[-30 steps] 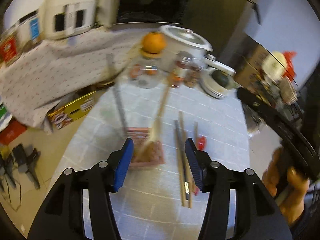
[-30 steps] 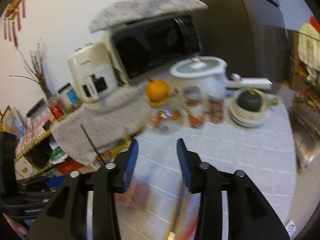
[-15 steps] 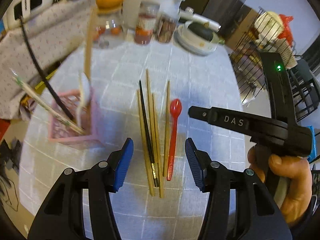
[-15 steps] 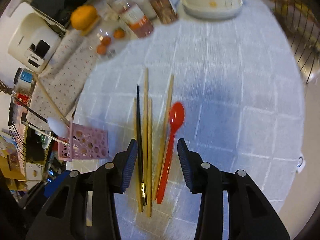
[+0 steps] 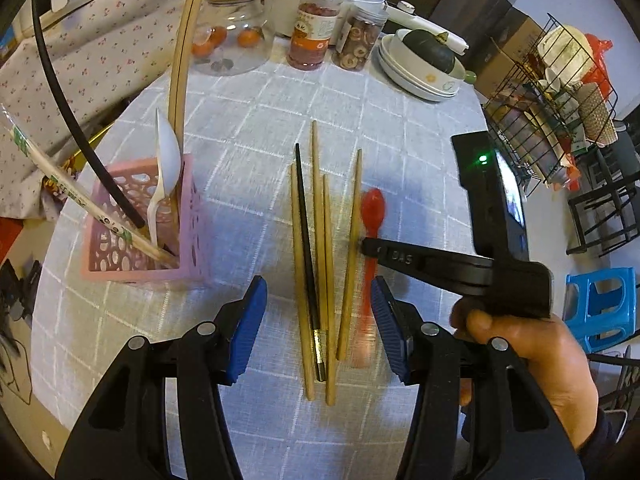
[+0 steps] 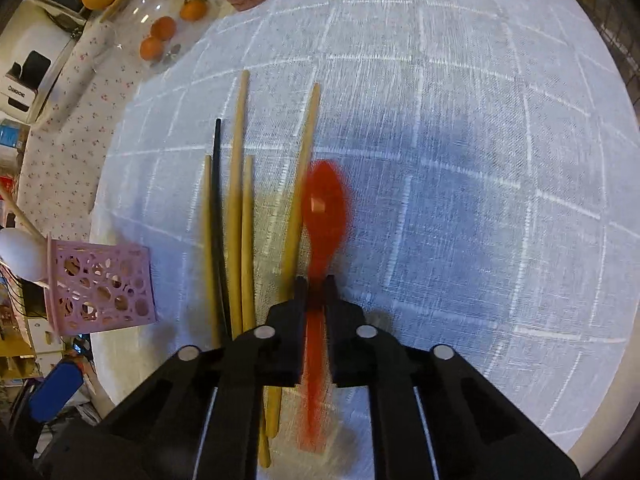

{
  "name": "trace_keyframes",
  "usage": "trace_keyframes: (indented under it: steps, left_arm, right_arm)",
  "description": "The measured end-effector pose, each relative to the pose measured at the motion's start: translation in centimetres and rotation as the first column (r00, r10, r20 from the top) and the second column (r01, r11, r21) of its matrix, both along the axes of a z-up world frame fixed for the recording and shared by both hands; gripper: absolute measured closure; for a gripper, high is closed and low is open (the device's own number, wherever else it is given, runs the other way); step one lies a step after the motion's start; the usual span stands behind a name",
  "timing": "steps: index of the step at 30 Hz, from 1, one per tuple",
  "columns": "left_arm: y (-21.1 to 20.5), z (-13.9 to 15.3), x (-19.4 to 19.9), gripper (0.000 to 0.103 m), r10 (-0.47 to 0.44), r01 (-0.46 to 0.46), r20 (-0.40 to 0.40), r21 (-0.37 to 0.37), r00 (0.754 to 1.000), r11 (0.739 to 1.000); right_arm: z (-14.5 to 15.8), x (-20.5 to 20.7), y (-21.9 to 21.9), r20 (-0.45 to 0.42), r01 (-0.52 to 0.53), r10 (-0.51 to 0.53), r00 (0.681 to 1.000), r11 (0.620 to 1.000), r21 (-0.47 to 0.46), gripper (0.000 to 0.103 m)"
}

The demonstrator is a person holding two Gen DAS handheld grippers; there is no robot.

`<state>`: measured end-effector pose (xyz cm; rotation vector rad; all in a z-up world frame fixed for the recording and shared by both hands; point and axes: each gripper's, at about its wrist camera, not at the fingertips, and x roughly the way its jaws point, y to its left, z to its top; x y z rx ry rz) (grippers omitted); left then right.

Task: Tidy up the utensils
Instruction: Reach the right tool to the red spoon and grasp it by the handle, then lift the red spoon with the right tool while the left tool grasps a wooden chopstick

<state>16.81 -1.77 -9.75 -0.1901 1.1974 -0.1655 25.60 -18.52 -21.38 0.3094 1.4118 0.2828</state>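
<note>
Red spoon (image 6: 324, 204) blurred, handle pinched in right claw (image 6: 316, 292), end hidden

Each claw is a black moulded plastic frame with triangular cut-outs and round silver pivot screws at its linkage joints. The left claw (image 5: 318, 326) carries blue ribbed pads (image 5: 250, 330) on the inner face of each finger. The right claw (image 6: 314, 294) has black finger ends; seen from the left wrist view, its side arm bears the raised lettering "DAS", and its upright black housing shows a lit green indicator. The right hand (image 5: 532, 364) emerges from a dark sleeve.
</note>
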Motion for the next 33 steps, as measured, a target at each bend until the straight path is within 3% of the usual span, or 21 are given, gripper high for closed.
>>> trace_keyframes:
  steps: [7,14,19,24,30,31,32,33]
  left_arm:
    - [-0.7,-1.2,1.2,0.053,0.001,0.0,-0.022,0.013,1.0,1.0]
    - [-1.5,-3.2,3.6,0.063,0.013,-0.012,-0.041,0.018,0.999,1.0]
    - [-3.7,-4.0,5.4,0.064,-0.036,0.036,-0.035,-0.008,0.999,0.999]
    - [-6.7,-5.5,7.1,0.064,-0.112,0.114,-0.046,0.062,0.993,0.991]
    - [-7.6,-8.0,8.6,0.064,-0.116,0.127,-0.085,0.133,0.99,0.983]
    - [-7.7,-8.6,8.7,0.068,-0.116,0.129,-0.097,0.146,0.988,0.981]
    - [-7.8,-9.3,8.7,0.089,-0.119,0.136,-0.118,0.142,0.986,0.98]
    - [-7.9,-9.6,8.7,0.097,-0.122,0.141,-0.127,0.147,0.984,0.979]
  right_arm:
    - [5.7,-0.8,-3.0,0.116,0.052,-0.059,0.991,0.997,0.058,0.095]
    - [10.5,-2.0,-5.7,0.223,0.065,-0.092,0.97,0.99,0.126,0.095]
    - [11.7,-2.1,-7.5,0.24,0.089,-0.12,0.963,0.987,0.133,0.095]
    - [12.2,-2.1,-8.3,0.236,0.097,-0.132,0.963,0.983,0.157,0.095]
    - [12.8,-2.5,-8.9,0.242,0.096,-0.14,0.96,0.978,0.188,0.095]
    - [12.9,-2.5,-9.0,0.244,0.095,-0.141,0.96,0.977,0.19,0.095]
    - [13.0,-2.4,-9.1,0.246,0.095,-0.141,0.959,0.977,0.19,0.095]
    - [13.0,-2.4,-9.2,0.247,0.096,-0.142,0.959,0.977,0.188,0.095]
